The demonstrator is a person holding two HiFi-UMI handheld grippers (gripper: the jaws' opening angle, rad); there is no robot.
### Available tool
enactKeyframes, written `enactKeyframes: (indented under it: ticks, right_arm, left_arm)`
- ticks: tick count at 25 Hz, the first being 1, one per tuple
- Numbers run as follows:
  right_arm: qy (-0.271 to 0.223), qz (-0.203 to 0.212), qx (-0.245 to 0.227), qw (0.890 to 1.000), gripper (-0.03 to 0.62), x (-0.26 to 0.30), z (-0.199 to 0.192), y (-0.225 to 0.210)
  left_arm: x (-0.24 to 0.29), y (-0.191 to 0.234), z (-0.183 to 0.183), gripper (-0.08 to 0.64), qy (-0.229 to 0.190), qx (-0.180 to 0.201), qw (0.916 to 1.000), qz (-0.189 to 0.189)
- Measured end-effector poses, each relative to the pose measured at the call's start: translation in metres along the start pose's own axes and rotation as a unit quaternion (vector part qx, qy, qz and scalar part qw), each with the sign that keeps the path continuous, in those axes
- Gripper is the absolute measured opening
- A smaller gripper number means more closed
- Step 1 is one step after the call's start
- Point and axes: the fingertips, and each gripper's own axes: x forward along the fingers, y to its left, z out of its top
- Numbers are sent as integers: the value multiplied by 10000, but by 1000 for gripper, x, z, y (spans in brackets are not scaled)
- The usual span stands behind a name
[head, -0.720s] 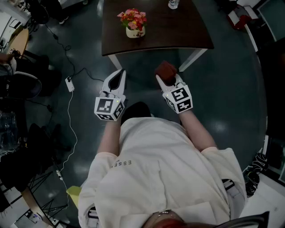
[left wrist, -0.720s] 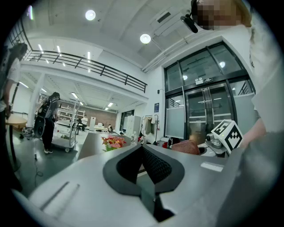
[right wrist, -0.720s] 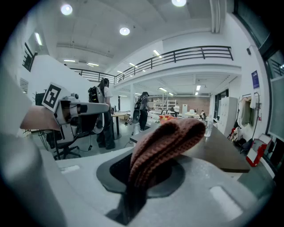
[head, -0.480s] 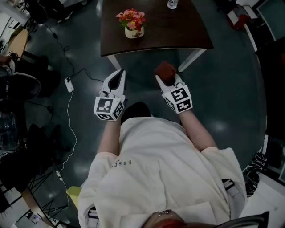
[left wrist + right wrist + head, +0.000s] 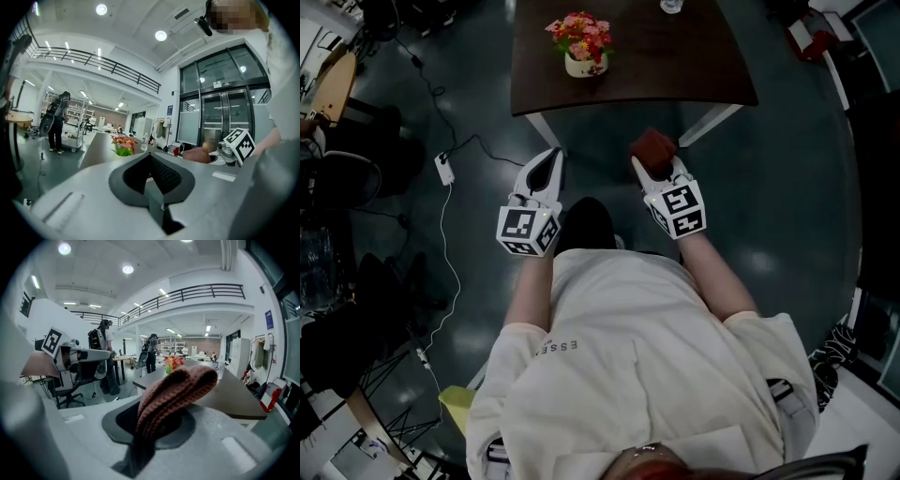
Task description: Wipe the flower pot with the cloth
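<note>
A small cream flower pot [image 5: 581, 65] with pink and red flowers [image 5: 578, 33] stands on the dark brown table [image 5: 675, 66], left of its middle; the flowers [image 5: 123, 144] [image 5: 173, 363] show far off in both gripper views. My right gripper [image 5: 654, 164] is shut on a folded reddish-brown knitted cloth [image 5: 653, 147] [image 5: 174, 392], held just short of the table's near edge. My left gripper [image 5: 546, 171] [image 5: 151, 187] is shut with nothing in it, level with the right one, below the table's near left corner.
A clear bottle [image 5: 672, 6] stands at the table's far edge. White table legs [image 5: 709, 125] reach down near my grippers. A power strip and cables [image 5: 443, 171] lie on the dark floor at left. People [image 5: 56, 122] stand in the hall beyond.
Both grippers have held their place in the head view. The table and pot have shifted slightly as the head camera moved.
</note>
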Motion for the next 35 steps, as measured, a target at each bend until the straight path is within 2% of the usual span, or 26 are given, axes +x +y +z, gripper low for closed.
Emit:
enactKeyframes:
  ticks: [6,10,18,25,29,35]
  right_arm:
    - [181,276,-106,9994,44,60,9,3]
    - [396,501,-249,9977,44,105,18,4]
    - [858,902,-237,9919,44,210,30,9]
    - [1182,945,-347,9879,44,286,30,9]
    - [1400,950,-476,9844,44,310,23,10]
    - [1395,756,9,9873,44,321,19,-7]
  left_arm:
    - [23,48,-9,17,134,-61,9998,110]
    - [54,84,-20,17,280,-266,9992,79]
    - [121,142,-22,15,551,-413,9970,-343]
    - [163,181,-30,15,773,-446,9933,-730]
    - [171,189,-43,17,894,-650,9904,-835]
    - [180,189,-65,17,1130,-816,9846,-1052]
